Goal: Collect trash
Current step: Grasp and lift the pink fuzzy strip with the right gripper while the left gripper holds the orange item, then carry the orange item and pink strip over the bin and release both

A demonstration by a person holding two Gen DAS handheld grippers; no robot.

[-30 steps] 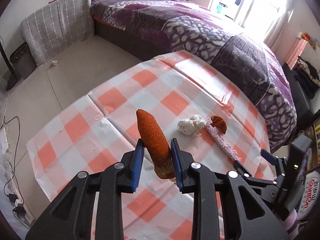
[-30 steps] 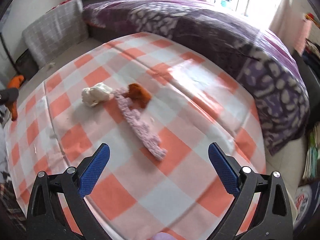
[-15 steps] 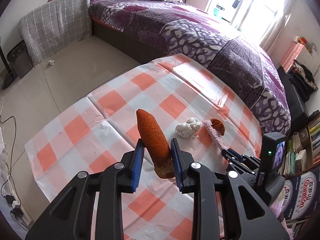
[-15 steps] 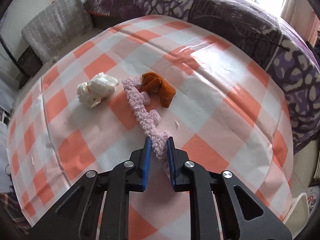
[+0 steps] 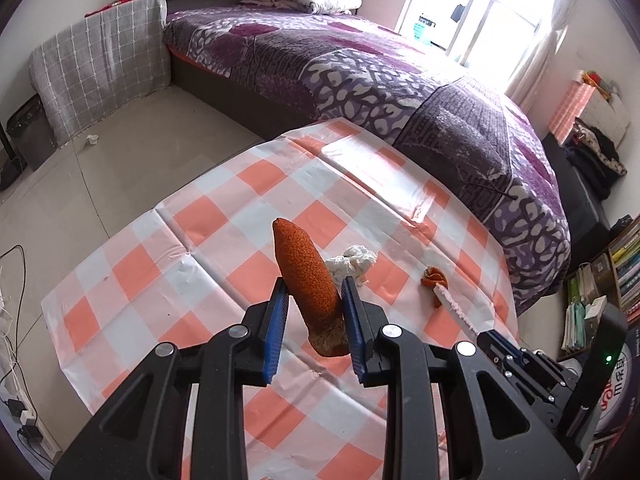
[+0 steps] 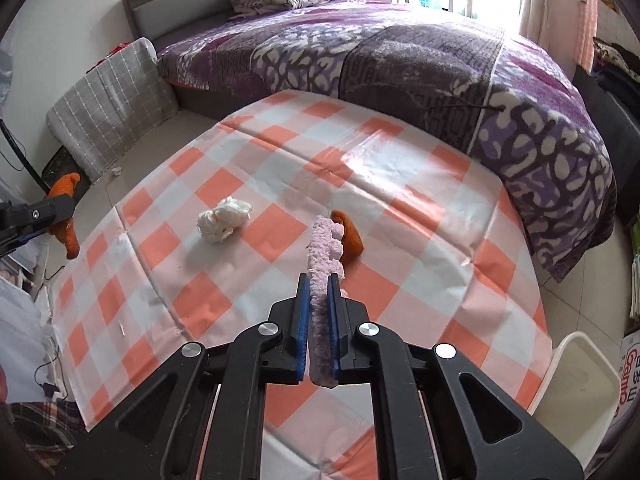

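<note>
My left gripper (image 5: 313, 300) is shut on a long orange peel strip (image 5: 306, 276) and holds it above the checked tablecloth (image 5: 208, 240). My right gripper (image 6: 319, 280) is shut on a pink foam strip (image 6: 324, 256) and holds it lifted over the table; the strip also shows in the left wrist view (image 5: 456, 306). A crumpled white tissue (image 6: 222, 222) and a small orange peel piece (image 6: 350, 236) lie on the cloth ahead of the right gripper. They also show in the left wrist view, the tissue (image 5: 354, 260) and the peel piece (image 5: 434, 278).
A white bin (image 6: 576, 392) stands on the floor at the table's right edge. A bed with a purple quilt (image 6: 400, 56) lies beyond the table. A grey checked cushion (image 5: 100, 72) leans at the far left. Bookshelves (image 5: 624, 264) stand on the right.
My right gripper closed on the pink foam strip and lifted it off the cloth. The left gripper rose a little, still holding the orange peel strip.
</note>
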